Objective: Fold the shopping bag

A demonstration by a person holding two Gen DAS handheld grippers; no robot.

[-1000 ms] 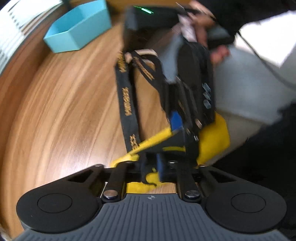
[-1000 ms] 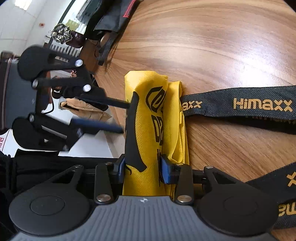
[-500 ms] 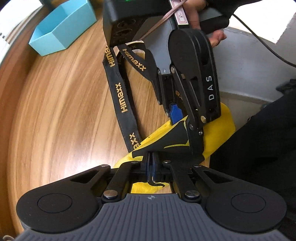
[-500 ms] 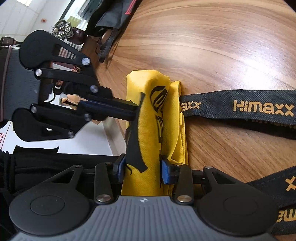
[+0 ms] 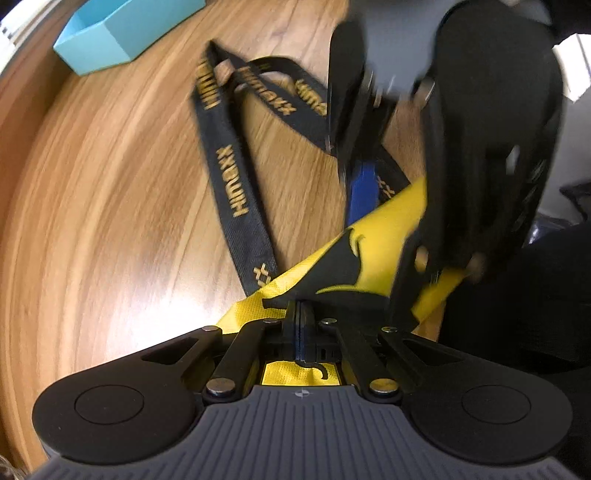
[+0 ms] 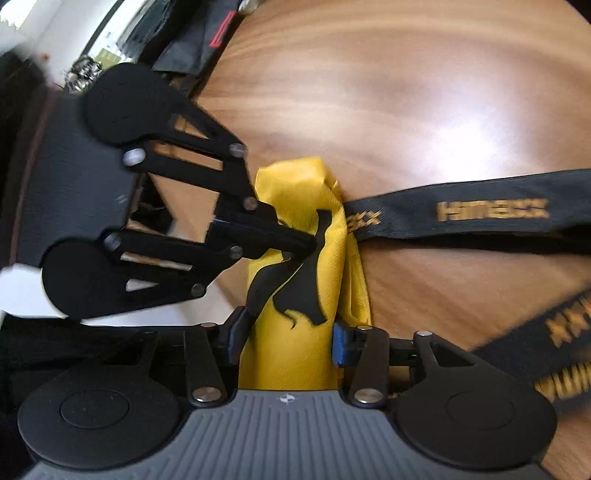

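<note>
Yellow fabric, bunched and folded into a thick narrow bundle, makes up the shopping bag [image 6: 295, 354], with a black swooping print across its upper face and a fine woven texture. It lies at the near edge of the wooden table [image 6: 424, 92], and its black straps [image 6: 480, 214], lettered in gold, trail away from it across the wood.

From the right wrist view, the left gripper [image 6: 310, 242] comes in from the side, its jaws pinched tight on a fold of the bag's printed upper layer. The right gripper [image 6: 288, 341] straddles the bundle: its jaws are opening, the yellow cloth sits between them, the blue pad on one side just at the fabric's edge and the other finger against the dark print, without squeezing it.

The left wrist view shows what that one hides: the straps [image 5: 236, 184] cross into a loose V on the table, and a light blue hexagonal box [image 5: 122, 33] stands well apart from them near the far rim. There the left gripper [image 5: 300, 310] is closed flat with yellow cloth pinched at its tip, while the right gripper [image 5: 391, 206] looms large and blurred above the bag [image 5: 380, 229].

Warm, glossy grain runs over the tabletop, catching a bright patch of light. Beyond its far edge in the right wrist view lies a heap of dark cloth [image 6: 199, 40] with a red outline on it, and a bright, blurred room behind.
</note>
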